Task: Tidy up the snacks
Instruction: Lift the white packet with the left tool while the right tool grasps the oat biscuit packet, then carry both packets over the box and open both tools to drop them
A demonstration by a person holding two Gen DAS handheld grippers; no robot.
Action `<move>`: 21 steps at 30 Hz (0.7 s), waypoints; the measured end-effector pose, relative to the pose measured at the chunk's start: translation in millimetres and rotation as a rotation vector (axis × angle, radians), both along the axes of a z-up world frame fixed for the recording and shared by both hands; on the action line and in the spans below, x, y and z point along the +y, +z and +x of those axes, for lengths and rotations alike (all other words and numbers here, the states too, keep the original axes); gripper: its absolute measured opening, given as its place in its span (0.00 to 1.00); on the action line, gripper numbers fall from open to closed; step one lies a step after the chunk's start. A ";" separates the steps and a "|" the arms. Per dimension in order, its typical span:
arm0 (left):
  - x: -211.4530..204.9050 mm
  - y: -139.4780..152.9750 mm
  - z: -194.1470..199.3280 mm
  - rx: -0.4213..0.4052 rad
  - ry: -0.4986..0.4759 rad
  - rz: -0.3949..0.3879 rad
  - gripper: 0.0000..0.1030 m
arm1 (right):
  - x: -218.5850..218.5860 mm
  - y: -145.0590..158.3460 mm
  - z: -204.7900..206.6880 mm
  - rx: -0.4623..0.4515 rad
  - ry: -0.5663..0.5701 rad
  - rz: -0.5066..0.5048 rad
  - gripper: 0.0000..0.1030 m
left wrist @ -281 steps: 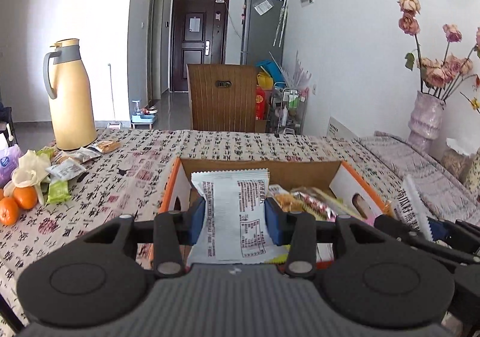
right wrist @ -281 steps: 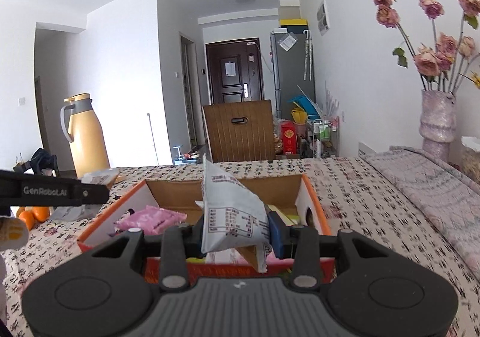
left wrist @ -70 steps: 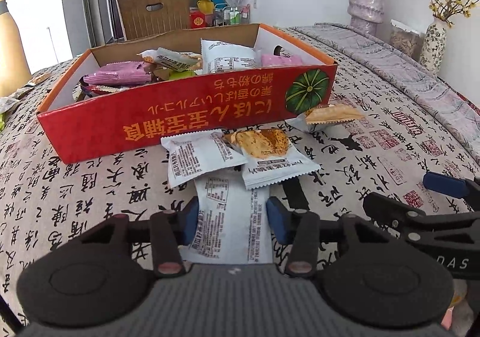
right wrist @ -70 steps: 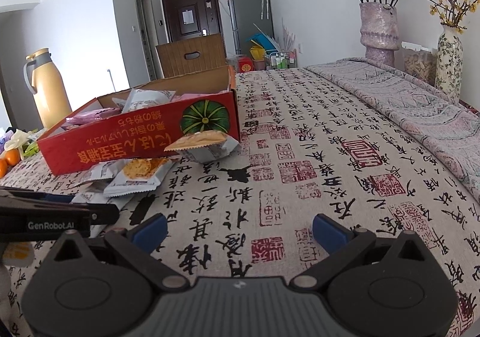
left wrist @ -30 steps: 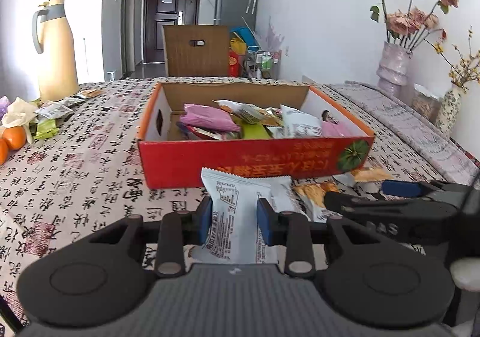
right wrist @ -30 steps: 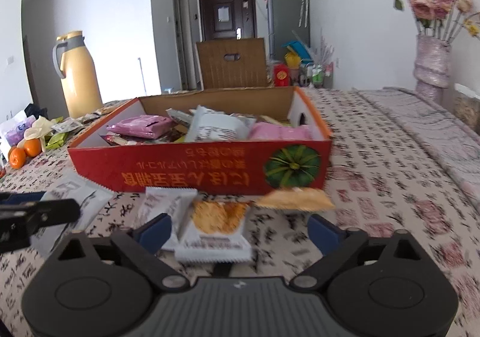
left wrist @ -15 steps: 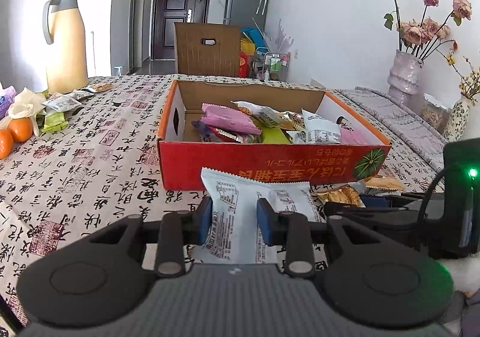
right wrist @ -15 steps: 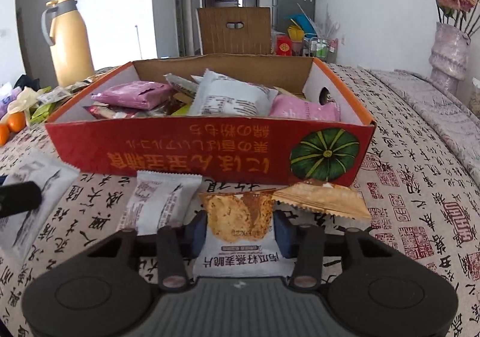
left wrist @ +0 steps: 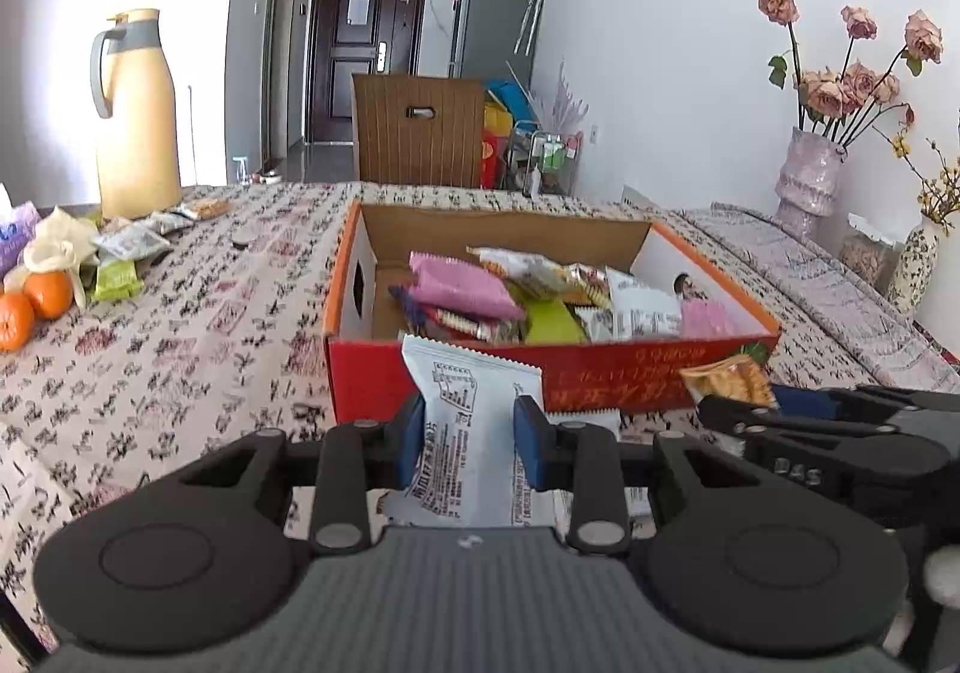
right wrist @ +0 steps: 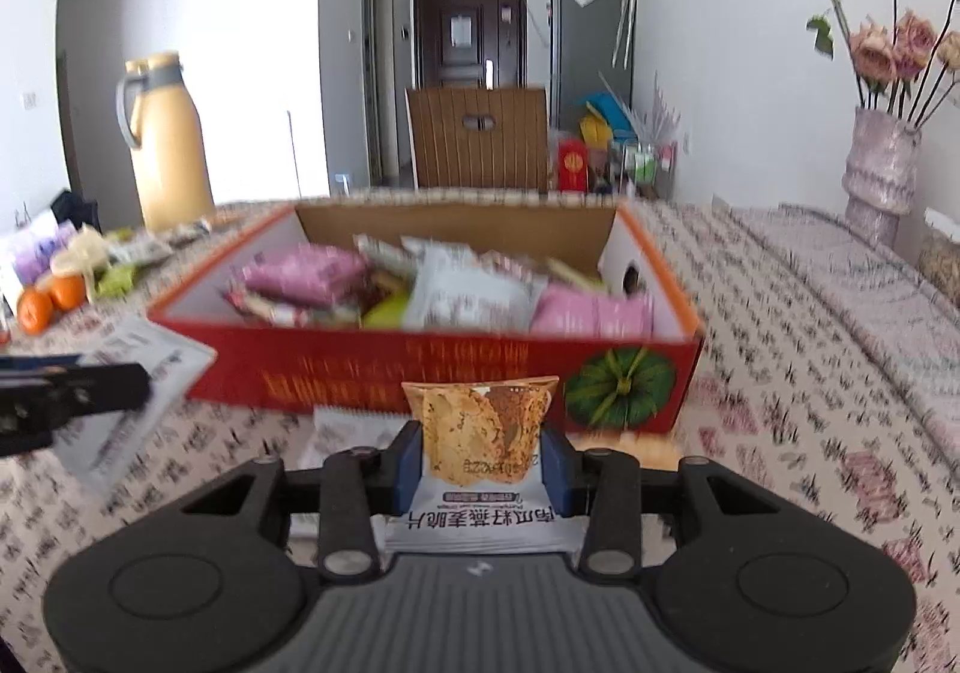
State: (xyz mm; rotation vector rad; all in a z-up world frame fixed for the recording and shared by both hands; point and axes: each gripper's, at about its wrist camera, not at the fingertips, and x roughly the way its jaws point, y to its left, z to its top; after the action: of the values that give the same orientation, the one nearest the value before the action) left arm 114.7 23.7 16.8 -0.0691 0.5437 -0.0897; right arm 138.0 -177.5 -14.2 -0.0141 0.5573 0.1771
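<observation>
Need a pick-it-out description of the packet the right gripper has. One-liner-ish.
Find the red cardboard box of snacks on the patterned tablecloth. Just in front of its pumpkin-printed near wall, the right gripper is shut on a snack packet. Unlike the plain white text-printed packets nearby, it shows golden-brown crisps through its upper half.

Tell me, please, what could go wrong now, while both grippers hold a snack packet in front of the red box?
1. The left gripper and right gripper are close together; they might collide over the red box.
2. The white packet sits below the box wall and may catch on it.
3. The cracker packet is pinched sideways; it may slip or its contents crush.
</observation>
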 end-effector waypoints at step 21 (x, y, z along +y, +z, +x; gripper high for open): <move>-23.0 44.2 79.1 -0.077 0.006 0.029 0.32 | -14.4 60.6 63.7 -0.176 0.003 0.058 0.39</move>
State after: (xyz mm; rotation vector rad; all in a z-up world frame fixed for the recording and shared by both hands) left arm 193.8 0.7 61.1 -0.0394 0.4678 -0.0779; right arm 201.7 -192.0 46.3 0.0253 0.3768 0.1932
